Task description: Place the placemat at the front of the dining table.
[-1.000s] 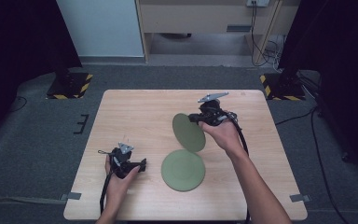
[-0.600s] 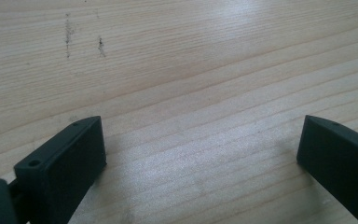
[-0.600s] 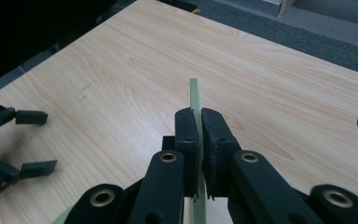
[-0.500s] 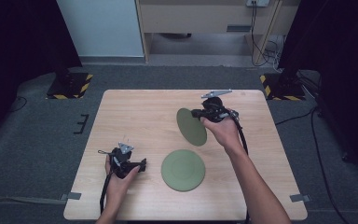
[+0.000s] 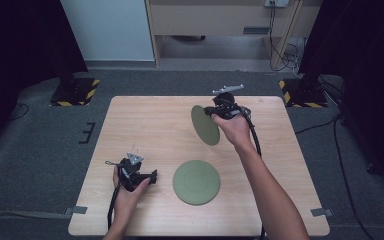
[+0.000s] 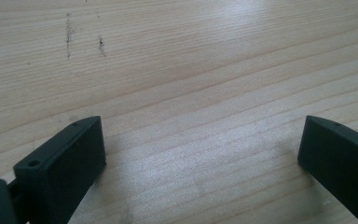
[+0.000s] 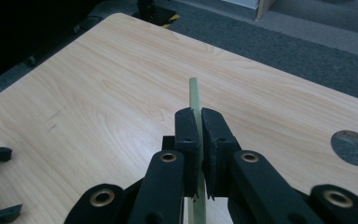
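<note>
Carrying step. The right gripper (image 5: pixel 215 113), in the upper right of the high view, is clamped on the rim of a green plate (image 5: pixel 204 126), held on edge and clear of the wooden table (image 5: pixel 145 125); the right gripper view shows the plate's thin edge (image 7: pixel 196 100) pinched between both jaws. A second green plate (image 5: pixel 196 181) lies flat in the lower centre. The left gripper (image 5: pixel 147 176), at lower left, rests low over the table with jaws spread and nothing between them. The next move probably calls for levelling the held plate, lowering it onto bare wood, then releasing it.
</note>
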`<state>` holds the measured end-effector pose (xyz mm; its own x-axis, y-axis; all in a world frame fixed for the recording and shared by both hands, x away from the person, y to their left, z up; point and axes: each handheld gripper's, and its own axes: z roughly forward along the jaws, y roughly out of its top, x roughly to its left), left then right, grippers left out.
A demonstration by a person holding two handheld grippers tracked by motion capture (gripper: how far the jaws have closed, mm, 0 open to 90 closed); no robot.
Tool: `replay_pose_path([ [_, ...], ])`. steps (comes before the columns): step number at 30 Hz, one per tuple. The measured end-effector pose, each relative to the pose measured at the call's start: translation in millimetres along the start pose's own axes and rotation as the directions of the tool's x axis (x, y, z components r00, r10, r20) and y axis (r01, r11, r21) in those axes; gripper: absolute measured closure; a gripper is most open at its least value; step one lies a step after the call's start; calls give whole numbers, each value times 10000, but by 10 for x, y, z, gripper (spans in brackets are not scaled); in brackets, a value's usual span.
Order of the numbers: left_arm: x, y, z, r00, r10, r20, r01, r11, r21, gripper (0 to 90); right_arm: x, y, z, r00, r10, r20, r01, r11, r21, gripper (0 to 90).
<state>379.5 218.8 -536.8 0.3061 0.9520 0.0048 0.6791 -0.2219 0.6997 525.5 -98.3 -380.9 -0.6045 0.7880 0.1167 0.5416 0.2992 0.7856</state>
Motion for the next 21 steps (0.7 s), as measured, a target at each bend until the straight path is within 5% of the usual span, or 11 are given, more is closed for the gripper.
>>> replay_pose_path([
  [13, 0, 2, 2, 10000, -9, 7, 9, 10000, 7, 0, -52, 143, 103, 9995, 165, 275, -164, 9999, -42, 862],
  [21, -1, 2, 2, 10000, -17, 14, 17, 10000, -2, 0, 91, 240, 257, 9999, -41, 98, 40, 10000, 69, 861],
])
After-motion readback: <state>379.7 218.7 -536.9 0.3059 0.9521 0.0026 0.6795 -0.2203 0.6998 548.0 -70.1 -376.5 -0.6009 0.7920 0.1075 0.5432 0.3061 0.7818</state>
